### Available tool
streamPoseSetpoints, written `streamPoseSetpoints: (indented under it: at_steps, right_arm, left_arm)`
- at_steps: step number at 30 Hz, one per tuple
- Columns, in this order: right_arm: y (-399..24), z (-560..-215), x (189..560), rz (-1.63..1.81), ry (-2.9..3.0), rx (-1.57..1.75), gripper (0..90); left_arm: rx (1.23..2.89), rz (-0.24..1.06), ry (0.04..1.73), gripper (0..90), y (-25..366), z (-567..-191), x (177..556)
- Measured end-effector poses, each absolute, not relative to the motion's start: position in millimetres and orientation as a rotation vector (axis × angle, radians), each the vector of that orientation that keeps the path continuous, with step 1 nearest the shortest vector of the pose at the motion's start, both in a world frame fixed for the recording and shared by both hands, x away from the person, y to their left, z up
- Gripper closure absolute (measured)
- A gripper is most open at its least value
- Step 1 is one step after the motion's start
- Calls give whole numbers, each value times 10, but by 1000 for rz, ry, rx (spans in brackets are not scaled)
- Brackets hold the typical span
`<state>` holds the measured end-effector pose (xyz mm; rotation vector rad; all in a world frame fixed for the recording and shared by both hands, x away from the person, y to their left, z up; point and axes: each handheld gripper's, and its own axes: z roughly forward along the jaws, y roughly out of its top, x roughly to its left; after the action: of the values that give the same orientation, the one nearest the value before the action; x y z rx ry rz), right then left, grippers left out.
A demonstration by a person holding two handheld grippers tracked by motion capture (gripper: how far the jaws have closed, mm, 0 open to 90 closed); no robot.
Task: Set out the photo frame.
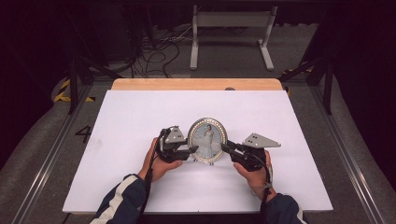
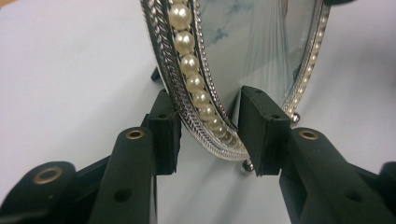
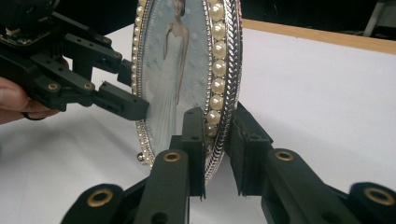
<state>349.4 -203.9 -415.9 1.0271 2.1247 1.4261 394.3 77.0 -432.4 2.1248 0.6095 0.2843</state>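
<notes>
An oval picture frame (image 1: 207,139) with a silver rim and a ring of pearls stands upright on the white table (image 1: 140,116), holding a photo of a person in a white dress. My left gripper (image 1: 192,150) has its jaws on either side of the frame's lower left rim (image 2: 196,79), pads against it. At the lower right rim (image 3: 219,84), my right gripper (image 1: 225,147) is shut, one pad on the pearls and one behind. The right gripper view has the left gripper (image 3: 128,88) at the frame's far edge. Small ball feet carry the frame.
A wooden strip (image 1: 196,84) runs along the table's far edge. Beyond it on the floor are a white metal stand (image 1: 231,28) and loose cables (image 1: 154,56). White tabletop stretches out on all sides of the frame.
</notes>
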Motion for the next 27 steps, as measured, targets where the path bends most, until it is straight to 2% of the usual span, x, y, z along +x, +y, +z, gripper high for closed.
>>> streamPoseSetpoints:
  at_steps: [7, 10, 14, 15, 17, 19, 22, 27]
  right_arm:
    - [-2009, -4158, 3511, 1417, 2116, 1018, 761]
    - [-1999, -4155, 3506, 1406, 2114, 1016, 759]
    - [-2032, -4129, 3476, 1396, 2117, 998, 771]
    - [-2045, -4117, 3462, 1388, 2117, 997, 796]
    - [-2055, -4108, 3453, 1385, 2112, 994, 819]
    - [-2082, -4107, 3451, 1382, 2119, 997, 851]
    - [-2101, -4132, 3460, 1404, 2131, 1016, 849]
    - [-2093, -4131, 3464, 1399, 2129, 1011, 848]
  left_arm:
    - [2151, 279, 620, 603, 784, -4324, 3897]
    - [2158, 295, 611, 521, 766, -4315, 3868]
    - [2113, 331, 598, 488, 800, -4269, 3841]
    - [2097, 333, 597, 490, 822, -4254, 3840]
    - [2073, 338, 598, 513, 853, -4238, 3838]
    - [2077, 334, 597, 584, 876, -4232, 3844]
    - [2086, 335, 595, 672, 898, -4252, 3856]
    - [2087, 307, 597, 679, 902, -4255, 3864]
